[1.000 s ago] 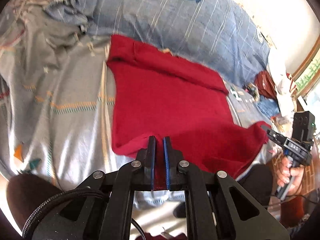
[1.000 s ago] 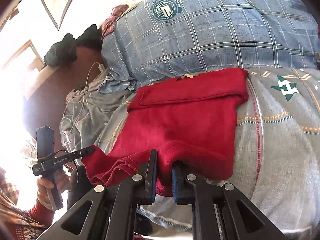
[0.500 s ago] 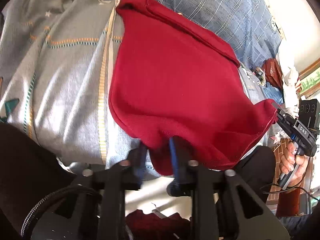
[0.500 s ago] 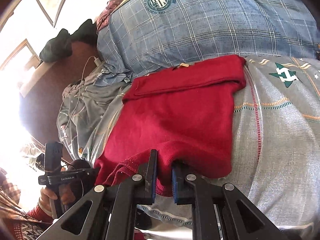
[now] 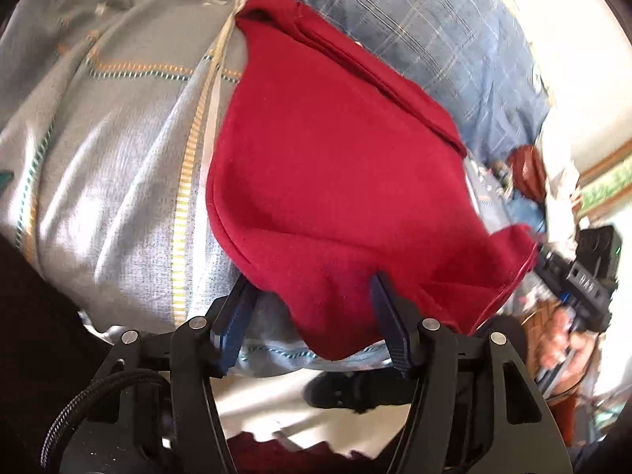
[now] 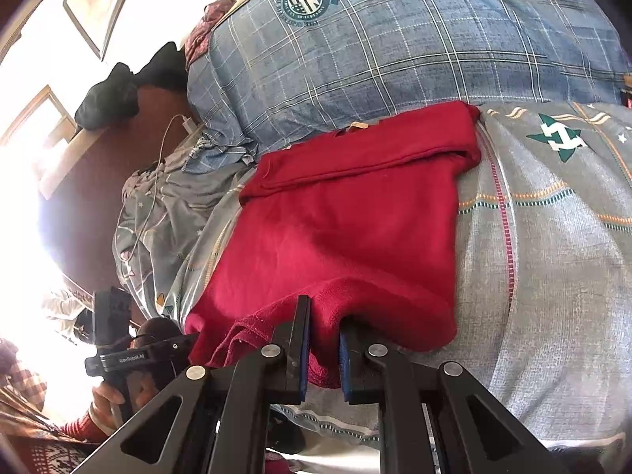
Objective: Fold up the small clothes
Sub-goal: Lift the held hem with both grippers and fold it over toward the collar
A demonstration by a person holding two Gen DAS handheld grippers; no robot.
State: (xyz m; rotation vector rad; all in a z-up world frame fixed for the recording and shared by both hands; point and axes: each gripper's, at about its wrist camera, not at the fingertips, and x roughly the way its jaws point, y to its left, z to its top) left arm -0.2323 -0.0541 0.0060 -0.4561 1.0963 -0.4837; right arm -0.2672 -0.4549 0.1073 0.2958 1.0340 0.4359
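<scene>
The left gripper [image 5: 312, 312] is shown with fingers [image 5: 237, 316] spread wide, the hem of the red garment [image 5: 335, 166] draped between them but not pinched; half a second earlier they were much closer together. The right gripper [image 6: 324, 343] is clenched on the garment's near hem, as before. The soft, fleecy garment, partly folded, is spread on the bed's grey patterned sheet [image 6: 553, 256] beside a blue plaid quilt [image 6: 395, 47].

Bed with grey patterned cover [image 6: 545, 245] fills lower right of frame; red garment [image 6: 343, 237] lies on it at centre, blue plaid duvet [image 6: 395, 51] bunched along top.
</scene>
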